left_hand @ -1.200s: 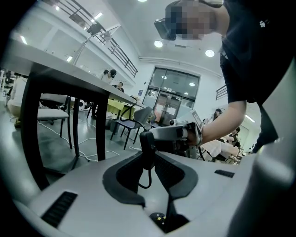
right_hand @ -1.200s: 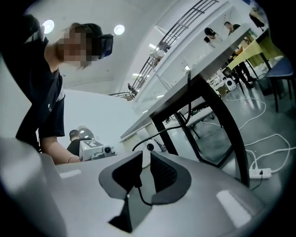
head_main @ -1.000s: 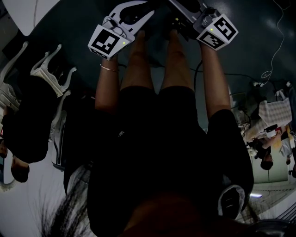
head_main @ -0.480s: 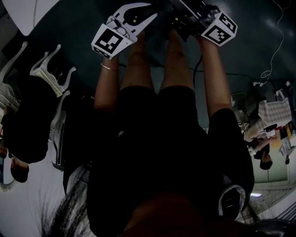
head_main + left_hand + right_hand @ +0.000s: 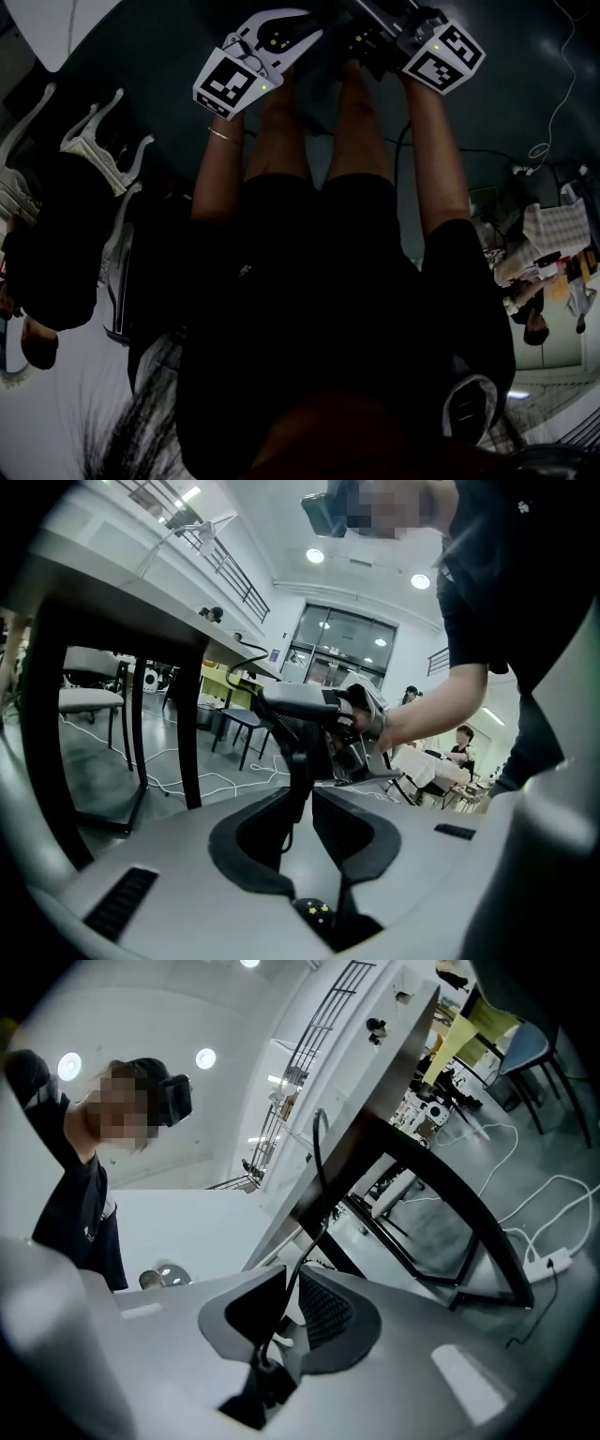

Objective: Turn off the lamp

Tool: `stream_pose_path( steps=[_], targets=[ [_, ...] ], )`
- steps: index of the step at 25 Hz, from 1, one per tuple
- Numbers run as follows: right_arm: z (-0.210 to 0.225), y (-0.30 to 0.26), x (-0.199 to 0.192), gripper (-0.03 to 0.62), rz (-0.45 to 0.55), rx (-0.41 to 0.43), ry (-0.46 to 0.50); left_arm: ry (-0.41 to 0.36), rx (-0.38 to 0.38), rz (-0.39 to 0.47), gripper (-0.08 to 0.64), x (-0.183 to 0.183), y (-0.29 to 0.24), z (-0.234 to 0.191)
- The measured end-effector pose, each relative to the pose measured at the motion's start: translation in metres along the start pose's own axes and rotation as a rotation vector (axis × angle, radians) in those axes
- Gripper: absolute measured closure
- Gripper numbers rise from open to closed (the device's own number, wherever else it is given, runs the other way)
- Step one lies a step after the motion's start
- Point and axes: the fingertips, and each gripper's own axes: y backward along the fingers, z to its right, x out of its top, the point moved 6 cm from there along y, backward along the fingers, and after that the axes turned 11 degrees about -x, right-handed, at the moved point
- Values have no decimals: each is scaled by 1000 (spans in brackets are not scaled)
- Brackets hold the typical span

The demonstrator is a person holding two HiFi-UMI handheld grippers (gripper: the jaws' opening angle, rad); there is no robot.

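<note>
While what looks like the lamp (image 5: 190, 524) sits up at the table (image 5: 112, 585) edge, its thin black cord (image 5: 319, 1185) is gripped below.
Left gripper (image 5: 304, 789) and right gripper (image 5: 292, 1271) are both pinched onto it. It is judged light, limp and slippery, best taken at any switch. No writing can be read.

No readable words, numbers or brand names anywhere. Head view: only black-and-white square patterns, on the left gripper (image 5: 303, 803) marker cube (image 5: 228, 84) at eleven o'clock and the right gripper (image 5: 286, 1312) marker cube (image 5: 442, 58) at one o'clock.
</note>
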Motion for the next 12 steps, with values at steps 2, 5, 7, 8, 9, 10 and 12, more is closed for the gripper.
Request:
stream_pose_path(
  steps=[2,5,7,8,9,10,12],
  targets=[
    [-2,0,-1,572,-13,-18,47,30,24,43,488,1,4,-4],
    [-3,0,-6,575,-59,-43,117,65,63,101,489,3,12,-11],
    [-2,-1,-10,575,-73,-40,122,64,75,105,489,4,15,-14],
    [-2,-1,-11,575,-75,-41,119,60,79,107,489,5,17,-16],
    [-1,-1,-13,575,-77,-47,118,57,83,112,489,6,19,-16],
    [1,-1,-14,575,-81,-57,118,56,88,121,489,8,20,-17],
    [5,0,-18,575,-91,-78,118,53,99,146,494,12,23,-20]
  ],
)
